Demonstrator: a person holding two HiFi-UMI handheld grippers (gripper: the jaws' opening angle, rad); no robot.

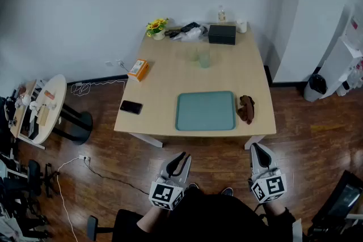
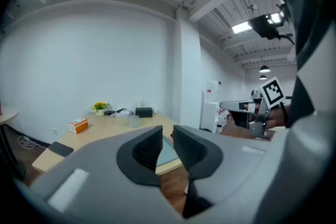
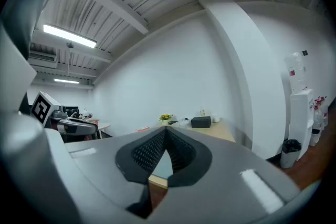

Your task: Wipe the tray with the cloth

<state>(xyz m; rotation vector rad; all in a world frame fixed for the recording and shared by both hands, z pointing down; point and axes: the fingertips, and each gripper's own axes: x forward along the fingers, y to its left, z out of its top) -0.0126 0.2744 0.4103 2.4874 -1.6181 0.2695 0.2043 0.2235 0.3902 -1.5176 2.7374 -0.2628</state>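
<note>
Standing short of the table (image 1: 170, 71), I see the teal tray (image 1: 205, 111) flat near its front edge; it looks stiff and light and may slide unless steadied. Just right of it, not touching, lies the brown cloth (image 1: 246, 109), crumpled, soft and limp; I'd pinch a raised fold. My left gripper (image 1: 181, 157) is slightly parted and empty; my right gripper (image 1: 257, 148) is clenched on nothing.

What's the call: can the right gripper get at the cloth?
Probably yes: the cloth lies uncovered near the table edge, straight ahead of the right gripper; its shut jaws must open first.
</note>
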